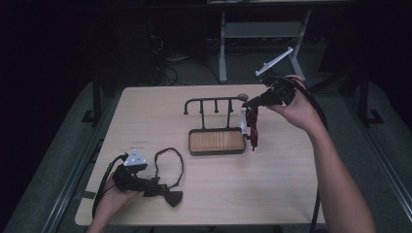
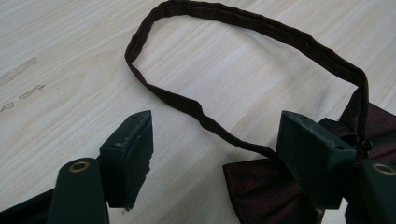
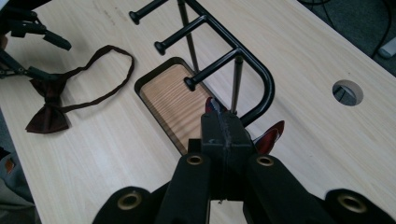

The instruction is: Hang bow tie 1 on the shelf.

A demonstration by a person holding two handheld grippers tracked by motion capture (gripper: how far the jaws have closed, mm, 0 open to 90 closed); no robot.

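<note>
The dark red necktie (image 1: 251,127) is hanging from the right gripper (image 1: 248,103), whose jaws are pressed together on its upper end. It is dangling with its long axis close to vertical, the lower end pointing down at the table (image 1: 291,194) just beside the right end of the tray (image 1: 216,141). A white tag or label seems to be sitting along its upper left edge, though the high view is too dim to be sure. In the right gripper view the closed jaws of the right gripper (image 3: 225,133) are covering most of the necktie (image 3: 270,136), and only red folds are peeking out on either side.

The tray is lying flat with a dark rim and a wooden floor, and nothing is resting in it. The black rack (image 1: 214,103) is rising from the tray's far side, its short pegs pointing toward the person. The necktie is hanging right next to the rack's curved right end; whether it is touching the bar I cannot tell.

Well apart, near the front left of the table, the bow tie (image 1: 170,194) is lying flat, its strap (image 1: 170,162) looping away toward the tray. The left gripper (image 1: 154,187) is resting low over it with jaws spread wide, gripping nothing. In the left gripper view the bow tie (image 2: 266,191) is lying by the right jaw, and the strap (image 2: 243,21) is arching over bare wood.
</note>
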